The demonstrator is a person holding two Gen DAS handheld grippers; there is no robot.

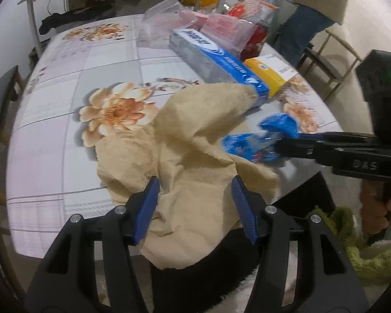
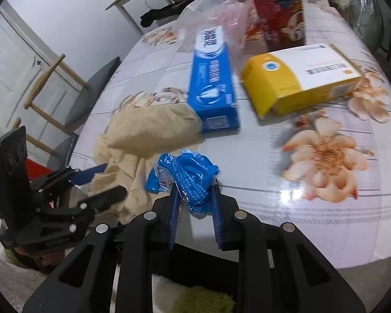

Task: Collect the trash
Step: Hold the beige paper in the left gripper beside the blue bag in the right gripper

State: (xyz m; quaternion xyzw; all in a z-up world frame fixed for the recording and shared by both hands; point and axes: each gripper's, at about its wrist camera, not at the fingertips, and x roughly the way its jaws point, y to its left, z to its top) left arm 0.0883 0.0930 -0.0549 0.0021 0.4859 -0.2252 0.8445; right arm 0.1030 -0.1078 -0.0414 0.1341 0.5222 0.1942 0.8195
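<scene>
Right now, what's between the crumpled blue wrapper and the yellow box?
Nothing but bare flowered tablecloth lies between the blue wrapper and the yellow box, as the right wrist view shows.

Table: the round table with a flower-printed glossy cover (image 2: pixel 312 224) bears everything.
Near edge: the crumpled tan paper sheet (image 1: pixel 195 156) lies there, partly overhanging, with the left gripper (image 1: pixel 195 182) over it, its fingers on either side of a fold.
Right of the paper: the crinkled blue plastic wrapper (image 2: pixel 190 180) sits between the right gripper's (image 2: pixel 195 195) fingers.
Behind the paper: the long blue cardboard toothpaste box (image 2: pixel 212 83), its near end touching the paper.
Right of that box: the yellow-and-white cardboard box (image 2: pixel 302 80).
Farther back: the red printed tin can (image 2: pixel 281 18) and thin pinkish plastic bags (image 1: pixel 221 28).
</scene>
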